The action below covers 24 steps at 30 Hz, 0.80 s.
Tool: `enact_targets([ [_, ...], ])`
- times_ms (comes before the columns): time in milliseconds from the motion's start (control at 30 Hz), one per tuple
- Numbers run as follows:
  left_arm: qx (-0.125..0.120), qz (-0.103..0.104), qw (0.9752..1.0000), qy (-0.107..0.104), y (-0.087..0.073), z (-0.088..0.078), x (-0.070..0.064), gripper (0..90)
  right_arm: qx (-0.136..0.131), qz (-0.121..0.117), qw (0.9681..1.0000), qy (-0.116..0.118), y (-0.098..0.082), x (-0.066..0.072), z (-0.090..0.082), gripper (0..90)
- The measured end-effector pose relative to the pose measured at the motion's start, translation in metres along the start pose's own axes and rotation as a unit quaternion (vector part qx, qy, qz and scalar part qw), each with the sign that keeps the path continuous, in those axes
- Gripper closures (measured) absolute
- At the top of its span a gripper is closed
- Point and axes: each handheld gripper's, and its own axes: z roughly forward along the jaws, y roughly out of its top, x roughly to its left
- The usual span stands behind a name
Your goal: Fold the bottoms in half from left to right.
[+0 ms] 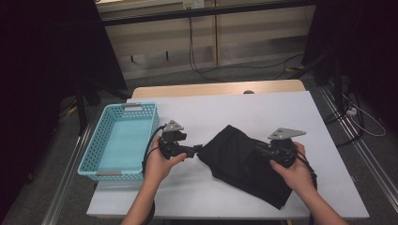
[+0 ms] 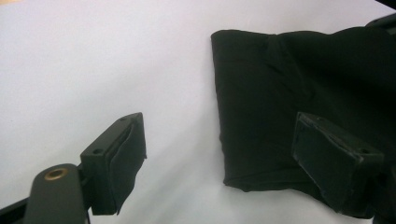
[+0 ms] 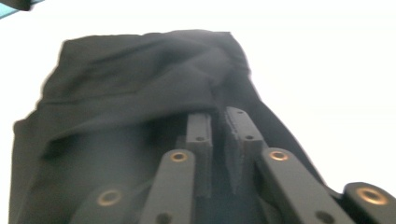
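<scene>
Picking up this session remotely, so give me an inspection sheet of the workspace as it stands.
Surface: white table, flat.
Job's things: black garment, folded, lying mid-table.
Clutter: light blue basket at the table's left, nothing seen inside.
Grippers: left gripper open at the garment's edge; right gripper nearly shut over the cloth, a pinch cannot be told.
Cables: black leads on the floor behind.
Surroundings: dark curtains, wooden panels.

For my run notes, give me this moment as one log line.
left gripper: open, at edge of black cloth | right gripper: nearly closed over cloth | basket: left of cloth
</scene>
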Motion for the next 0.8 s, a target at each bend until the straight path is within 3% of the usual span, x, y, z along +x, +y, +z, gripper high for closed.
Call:
enact_targets([
  [100,0.002,0.000,1.0000,0.001,0.000,0.002,0.002,17.9,-0.006,0.027,0.9995,-0.017,-0.006,-0.017,-0.014,75.5],
  [200,0.003,-0.002,1.0000,0.000,0.001,0.005,0.002,17.9,-0.018,0.033,0.9988,-0.032,-0.006,-0.025,-0.023,71.3],
  [300,0.004,0.000,1.0000,0.000,0.001,0.006,0.001,17.9,-0.030,0.040,0.9986,-0.020,-0.003,-0.023,-0.023,67.1],
  [367,0.003,0.000,1.0000,0.001,0.002,0.007,0.000,17.9,-0.028,0.038,0.9989,-0.002,0.002,-0.014,-0.012,59.8],
  [533,0.010,0.003,0.9999,-0.001,0.000,0.009,-0.003,17.9,-0.027,0.034,0.9989,0.019,0.011,-0.005,0.002,56.4],
  [567,0.009,0.004,1.0000,-0.001,-0.001,0.009,-0.003,17.9,-0.010,0.019,0.9996,0.016,0.013,0.000,0.011,55.8],
  [667,0.013,0.005,0.9999,0.001,-0.003,0.009,-0.002,17.9,0.011,0.013,0.9997,0.015,0.011,0.002,0.018,54.5],
  [733,0.014,0.005,0.9999,0.005,-0.004,0.007,0.000,17.9,0.056,-0.001,0.9984,-0.008,0.003,-0.001,0.028,55.4],
  [800,0.011,0.002,0.9999,0.007,-0.004,0.005,0.001,17.9,0.070,0.021,0.9973,-0.008,-0.004,-0.006,0.030,57.3],
])
